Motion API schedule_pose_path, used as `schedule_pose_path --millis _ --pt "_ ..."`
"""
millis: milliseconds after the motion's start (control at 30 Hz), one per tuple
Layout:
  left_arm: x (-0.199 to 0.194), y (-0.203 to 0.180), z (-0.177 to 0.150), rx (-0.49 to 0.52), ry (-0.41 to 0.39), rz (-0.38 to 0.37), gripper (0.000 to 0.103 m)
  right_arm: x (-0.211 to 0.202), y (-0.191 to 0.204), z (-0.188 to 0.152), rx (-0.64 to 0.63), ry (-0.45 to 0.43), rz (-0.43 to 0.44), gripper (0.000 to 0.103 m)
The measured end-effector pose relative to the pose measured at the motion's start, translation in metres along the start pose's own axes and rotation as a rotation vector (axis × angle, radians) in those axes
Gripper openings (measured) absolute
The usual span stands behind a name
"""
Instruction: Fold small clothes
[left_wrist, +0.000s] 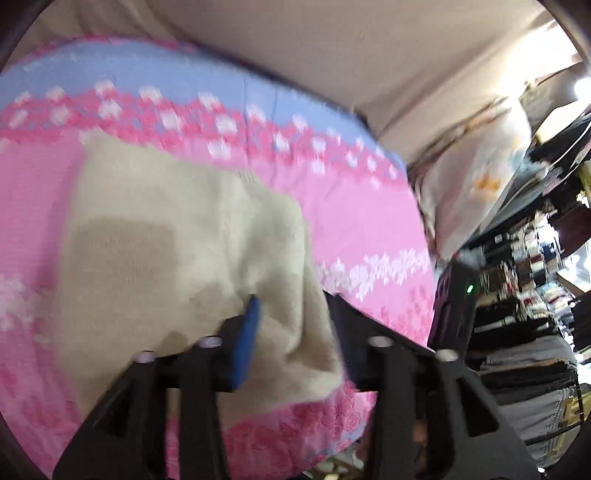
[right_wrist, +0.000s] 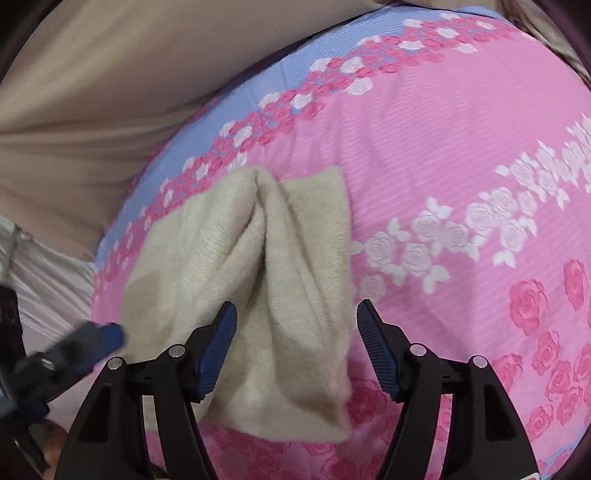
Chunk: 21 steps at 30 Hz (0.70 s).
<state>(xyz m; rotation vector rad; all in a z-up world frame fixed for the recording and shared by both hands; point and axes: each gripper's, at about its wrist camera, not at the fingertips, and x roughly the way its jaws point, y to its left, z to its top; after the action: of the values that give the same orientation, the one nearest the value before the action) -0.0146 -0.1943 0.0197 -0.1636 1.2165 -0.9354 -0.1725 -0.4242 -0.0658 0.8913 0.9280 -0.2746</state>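
Cream knit garment (right_wrist: 258, 295) lies bunched on pink floral bedspread (right_wrist: 443, 155), near its blue-bordered edge. Right gripper (right_wrist: 295, 350) open above it, gripping nothing; left gripper (left_wrist: 291, 332) also open, cloth between its jaws, ungripped.

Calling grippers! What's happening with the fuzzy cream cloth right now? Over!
Both grippers open: right gripper, left gripper, neither pinching. Cream cloth lies bunched, a ridge down its middle, on the pink rose bedspread. Nothing in the way. Over.

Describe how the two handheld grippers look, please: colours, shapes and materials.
Both the left gripper and the right gripper have black, angular plastic frames with triangular cut-outs and round silver pins at the joints. Their fingers carry blue ribbed pads. No cables or sleeves are visible.
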Motion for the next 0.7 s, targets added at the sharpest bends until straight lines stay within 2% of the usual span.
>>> schedule_pose_path --millis 67,100,133,233,300,367,400,433,500,600,667,700 --pt "-0.041 0.016 0.007 -0.014 -0.136 0.049 0.072 -0.008 -0.007 0.002 0.065 0.003 0.092 0.071" --pt "-0.058 0.028 0.009 -0.025 -0.180 0.083 0.072 -0.008 -0.007 0.003 0.100 0.011 0.145 0.074" --pt "-0.068 0.037 0.012 -0.036 -0.201 0.110 0.072 -0.004 -0.006 0.004 0.122 0.024 0.180 0.077" --pt "-0.086 0.069 0.016 -0.092 -0.244 0.198 0.072 0.020 0.007 0.007 0.144 0.095 0.228 0.078" --pt "-0.092 0.085 0.012 -0.122 -0.248 0.249 0.072 0.036 0.022 0.007 0.111 0.131 0.203 0.078" --pt "-0.093 0.096 0.006 -0.137 -0.246 0.266 0.072 0.048 0.042 0.007 0.035 0.136 0.165 0.070" --pt "-0.094 0.099 0.004 -0.139 -0.243 0.270 0.072 0.052 0.054 0.009 -0.019 0.140 0.126 0.042" --pt "-0.094 0.102 0.001 -0.137 -0.237 0.282 0.072 0.051 0.065 0.012 -0.072 0.140 0.087 0.019" --pt "-0.090 0.099 -0.005 -0.120 -0.226 0.308 0.072 0.026 0.082 0.021 -0.124 0.088 0.133 0.019" --pt "-0.086 0.099 -0.007 -0.101 -0.219 0.318 0.075 -0.004 0.086 0.028 -0.194 0.026 0.098 0.017" --pt "-0.078 0.105 -0.010 -0.117 -0.180 0.310 0.077 0.004 0.066 0.029 -0.210 0.043 0.010 0.018" --pt "-0.071 0.108 -0.013 -0.128 -0.152 0.303 0.077 0.019 0.049 0.026 -0.219 0.073 -0.067 0.024"
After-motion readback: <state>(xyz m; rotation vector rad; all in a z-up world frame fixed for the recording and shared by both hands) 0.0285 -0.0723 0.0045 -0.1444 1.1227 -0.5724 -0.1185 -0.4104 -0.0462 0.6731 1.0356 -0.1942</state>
